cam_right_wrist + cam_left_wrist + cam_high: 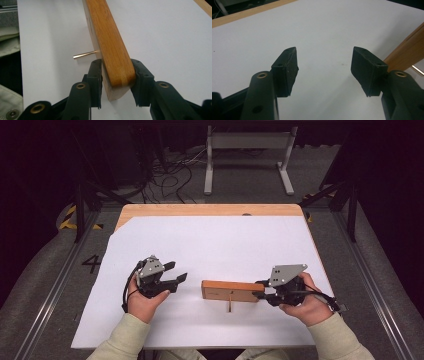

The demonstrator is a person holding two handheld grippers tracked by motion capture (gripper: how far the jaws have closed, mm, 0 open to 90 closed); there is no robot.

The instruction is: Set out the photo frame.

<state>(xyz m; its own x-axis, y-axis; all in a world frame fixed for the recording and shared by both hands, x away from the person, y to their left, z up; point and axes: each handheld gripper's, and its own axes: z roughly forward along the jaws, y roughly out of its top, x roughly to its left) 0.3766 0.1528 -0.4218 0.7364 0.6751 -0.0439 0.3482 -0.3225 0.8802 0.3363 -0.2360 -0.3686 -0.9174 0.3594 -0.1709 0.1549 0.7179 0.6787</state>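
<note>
Paper covers most of my table, white and smooth, so anything on it may slide; on it, toward my right, the wooden block stands on its long edge, a thin brass-coloured pin jutting from its near face onto the sheet; my right gripper has the block's right end between its jaws, both pads touching the wood in the right gripper view, so I count it as gripped; my left gripper hovers well apart from the block's left end, jaws wide with nothing between them. I judge the block stiff, solid and fairly light (varnished, perhaps a little slick); holding it by one end invites it to swing, so a second hold at the far end, clear of the pin, would steady it.
</note>
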